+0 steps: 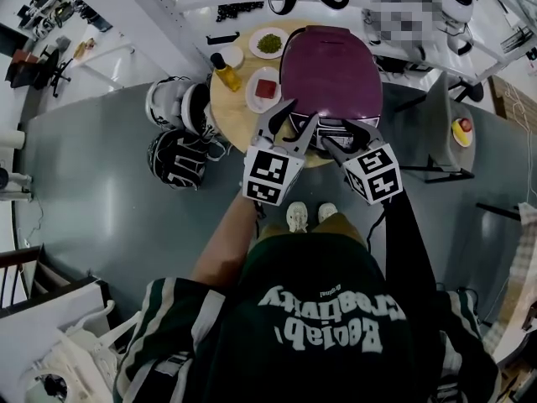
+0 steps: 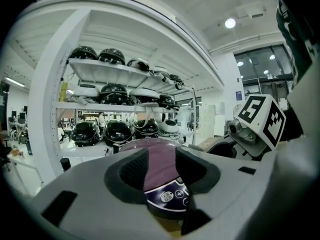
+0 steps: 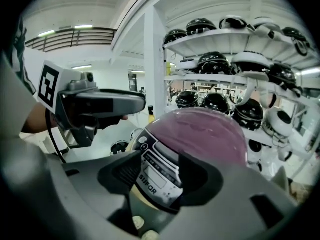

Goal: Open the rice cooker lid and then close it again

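Note:
A purple rice cooker (image 1: 330,65) stands on the round wooden table (image 1: 228,114) with its lid down. Its control panel (image 3: 152,176) faces me. Both grippers hover at the cooker's front side, just short of it. My left gripper (image 1: 303,111) is open; in the left gripper view (image 2: 161,173) only the cooker's front (image 2: 159,156) shows beyond its pads, and nothing is between them. My right gripper (image 1: 349,134) is also open, and in the right gripper view (image 3: 156,180) the panel appears in the gap, untouched.
On the table to the left of the cooker are an oil bottle (image 1: 225,72), a plate of green food (image 1: 269,44), a plate of red food (image 1: 265,88) and a small white dish (image 1: 232,55). Helmets (image 1: 178,158) lie on the floor to the left. Shelves of helmets (image 2: 115,91) stand behind.

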A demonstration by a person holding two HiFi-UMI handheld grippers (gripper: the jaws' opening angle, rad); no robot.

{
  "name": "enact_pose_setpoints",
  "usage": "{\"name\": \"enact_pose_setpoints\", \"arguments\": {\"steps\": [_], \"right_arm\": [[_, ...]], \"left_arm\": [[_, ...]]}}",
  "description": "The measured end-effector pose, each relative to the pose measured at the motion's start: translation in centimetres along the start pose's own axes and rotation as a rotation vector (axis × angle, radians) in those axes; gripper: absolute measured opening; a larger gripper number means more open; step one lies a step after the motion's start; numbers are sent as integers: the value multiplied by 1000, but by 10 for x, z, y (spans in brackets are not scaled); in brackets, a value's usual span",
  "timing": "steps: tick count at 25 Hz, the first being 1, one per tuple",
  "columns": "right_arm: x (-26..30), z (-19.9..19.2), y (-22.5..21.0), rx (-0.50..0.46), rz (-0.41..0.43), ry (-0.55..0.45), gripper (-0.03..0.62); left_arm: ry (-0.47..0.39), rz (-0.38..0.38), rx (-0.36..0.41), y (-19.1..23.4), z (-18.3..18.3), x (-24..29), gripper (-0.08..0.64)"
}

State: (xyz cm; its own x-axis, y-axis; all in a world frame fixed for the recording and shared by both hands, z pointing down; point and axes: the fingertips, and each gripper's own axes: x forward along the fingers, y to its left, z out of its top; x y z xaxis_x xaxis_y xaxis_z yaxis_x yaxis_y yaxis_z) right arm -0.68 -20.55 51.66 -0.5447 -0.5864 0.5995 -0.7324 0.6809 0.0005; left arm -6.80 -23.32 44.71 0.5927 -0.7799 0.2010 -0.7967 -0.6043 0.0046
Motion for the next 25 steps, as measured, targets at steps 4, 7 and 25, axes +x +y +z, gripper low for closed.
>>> {"name": "enact_pose_setpoints", "arguments": {"steps": [4, 7, 25], "right_arm": [[0, 0, 0, 12, 14, 11, 242], [-1, 1, 0, 16, 13, 8, 236], [1, 1, -2, 28, -2, 20, 232]], "left_arm": [[-2, 2, -8, 2, 0, 0, 170], [-10, -1, -4, 2, 4, 0, 170], [-8, 5, -14, 9, 5, -4, 169]]}}
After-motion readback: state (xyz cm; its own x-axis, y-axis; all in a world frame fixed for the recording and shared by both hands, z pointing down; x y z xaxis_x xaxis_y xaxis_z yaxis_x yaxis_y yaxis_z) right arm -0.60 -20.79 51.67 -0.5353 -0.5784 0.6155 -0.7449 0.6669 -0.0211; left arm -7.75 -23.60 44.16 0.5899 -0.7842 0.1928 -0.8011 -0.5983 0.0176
